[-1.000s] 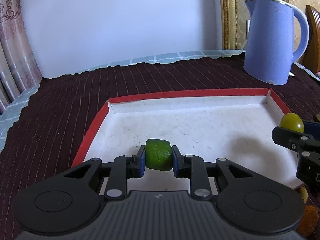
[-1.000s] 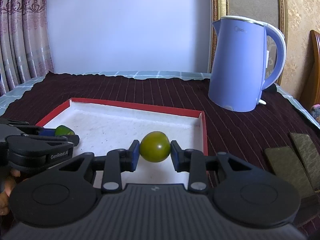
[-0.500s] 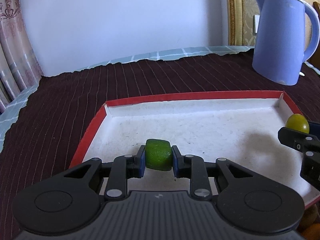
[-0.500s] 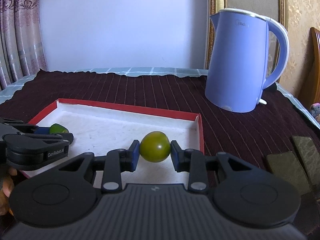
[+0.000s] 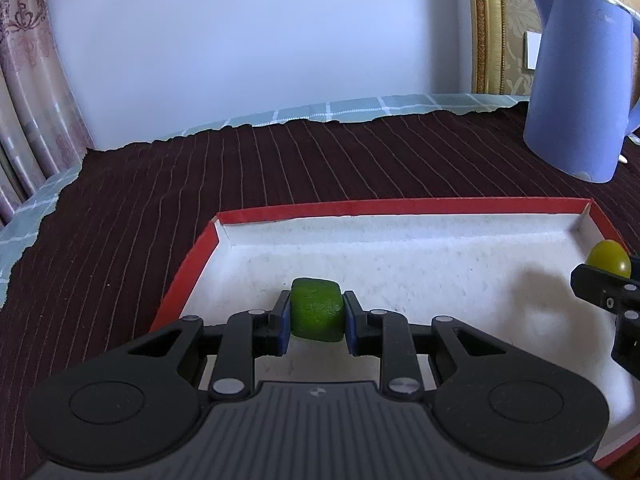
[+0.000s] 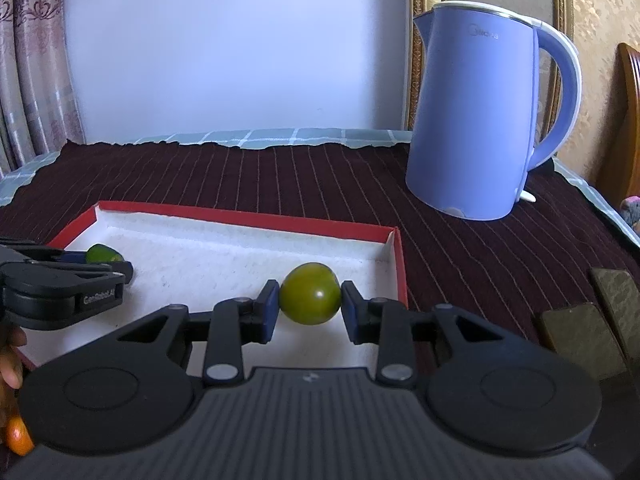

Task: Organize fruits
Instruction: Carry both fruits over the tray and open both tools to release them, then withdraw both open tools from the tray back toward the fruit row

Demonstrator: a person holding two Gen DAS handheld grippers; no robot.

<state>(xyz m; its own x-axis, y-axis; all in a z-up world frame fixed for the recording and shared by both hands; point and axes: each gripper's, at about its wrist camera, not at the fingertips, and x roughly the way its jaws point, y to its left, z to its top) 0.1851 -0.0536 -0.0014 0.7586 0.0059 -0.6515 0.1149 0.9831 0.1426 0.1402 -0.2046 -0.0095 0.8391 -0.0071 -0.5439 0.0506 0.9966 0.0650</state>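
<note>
Left gripper [image 5: 316, 322] clamped tight on a squashed green fruit [image 5: 316, 309] above the near left part of the red-rimmed tray [image 5: 400, 206]; right gripper [image 6: 308, 308] pinching a round green tomato [image 6: 310, 299] over the near right corner. Beyond, striped cloth [image 6: 280, 176] and a blue kettle [image 6: 476, 120] past the far right corner. Risk: bruising from hard squeezing, or rolling over the low rim after a high release.
</note>
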